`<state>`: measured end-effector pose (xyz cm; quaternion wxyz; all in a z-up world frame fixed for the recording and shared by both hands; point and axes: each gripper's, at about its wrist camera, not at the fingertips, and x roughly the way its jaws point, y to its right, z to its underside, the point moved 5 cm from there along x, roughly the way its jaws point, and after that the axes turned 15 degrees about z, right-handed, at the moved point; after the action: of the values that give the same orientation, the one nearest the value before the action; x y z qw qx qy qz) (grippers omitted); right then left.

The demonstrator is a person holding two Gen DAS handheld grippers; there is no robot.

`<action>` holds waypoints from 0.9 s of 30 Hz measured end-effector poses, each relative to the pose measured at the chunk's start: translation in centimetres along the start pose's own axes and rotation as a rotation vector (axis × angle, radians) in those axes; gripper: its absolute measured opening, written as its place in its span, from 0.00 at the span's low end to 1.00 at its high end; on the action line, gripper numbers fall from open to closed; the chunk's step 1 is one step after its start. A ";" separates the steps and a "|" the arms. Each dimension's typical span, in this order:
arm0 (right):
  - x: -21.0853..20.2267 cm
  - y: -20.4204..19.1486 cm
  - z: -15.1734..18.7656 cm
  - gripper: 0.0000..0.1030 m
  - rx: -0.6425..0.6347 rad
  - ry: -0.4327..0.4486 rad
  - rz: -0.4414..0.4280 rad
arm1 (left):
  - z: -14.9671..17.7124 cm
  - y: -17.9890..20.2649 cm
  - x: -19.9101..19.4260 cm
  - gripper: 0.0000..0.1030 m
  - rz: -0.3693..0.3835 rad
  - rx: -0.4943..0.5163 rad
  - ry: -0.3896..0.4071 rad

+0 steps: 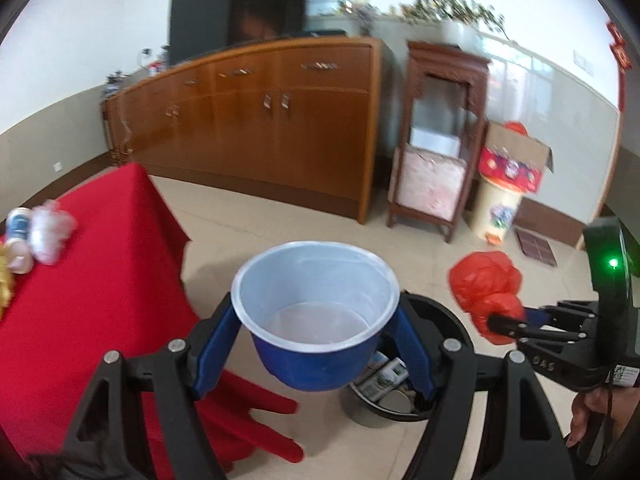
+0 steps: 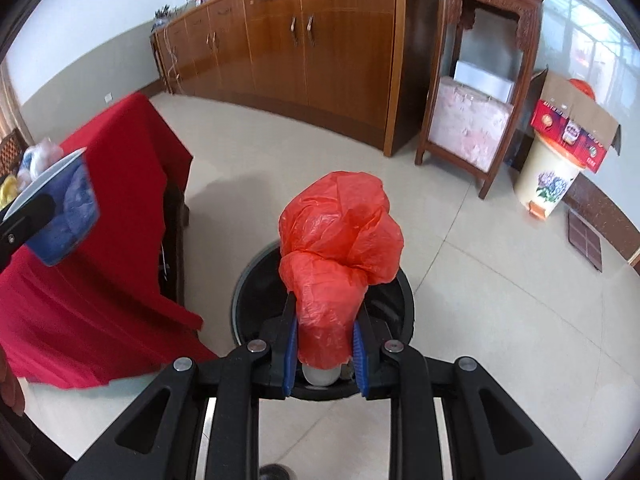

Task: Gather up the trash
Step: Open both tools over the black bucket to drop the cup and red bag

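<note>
Little can be read. In the left wrist view the right gripper [image 1: 505, 322] bears pale raised characters on its black body that look like "OAS"; the start of the marking is cut off. Just below them a small white label sits on the same body, its print too small to read. The red carton [image 2: 568, 130] on the cream bin [image 2: 546, 184] carries printed pictures and pale lettering, blurred beyond reading in both views. A red hanging [image 1: 619, 52] on the wall shows gold marks, also illegible. The packets inside the black bin [image 1: 384, 380] show print that cannot be made out.
</note>
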<state>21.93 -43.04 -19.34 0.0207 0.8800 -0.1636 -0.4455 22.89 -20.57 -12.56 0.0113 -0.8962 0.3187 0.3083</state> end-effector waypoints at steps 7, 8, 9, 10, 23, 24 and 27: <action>4.0 0.5 1.7 0.24 -0.084 -0.080 -0.044 | 2.0 2.5 5.2 0.73 0.053 0.021 -0.111; 4.4 0.5 1.8 0.24 -0.099 -0.086 -0.046 | 2.4 2.8 5.9 0.73 0.061 0.022 -0.127; 4.9 0.5 2.1 0.24 -0.118 -0.094 -0.047 | 2.7 2.9 6.6 0.73 0.065 0.019 -0.146; 5.6 0.6 2.3 0.24 -0.139 -0.109 -0.066 | 3.0 3.2 7.2 0.73 0.072 0.016 -0.160; 12.8 0.2 4.7 0.86 -0.276 -0.171 -0.068 | 7.2 3.5 14.5 0.95 0.153 -0.137 -0.321; 13.3 0.1 4.9 0.90 -0.280 -0.174 -0.043 | 7.6 3.0 14.5 0.98 0.125 -0.158 -0.322; 14.1 0.6 5.3 0.90 -0.287 -0.180 -0.012 | 8.4 2.0 13.7 1.00 0.055 -0.151 -0.323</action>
<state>25.30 -47.39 -33.35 0.1291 0.8255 -0.0942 -0.5413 25.42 -28.10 -26.67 -0.0133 -0.8242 0.3132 0.4716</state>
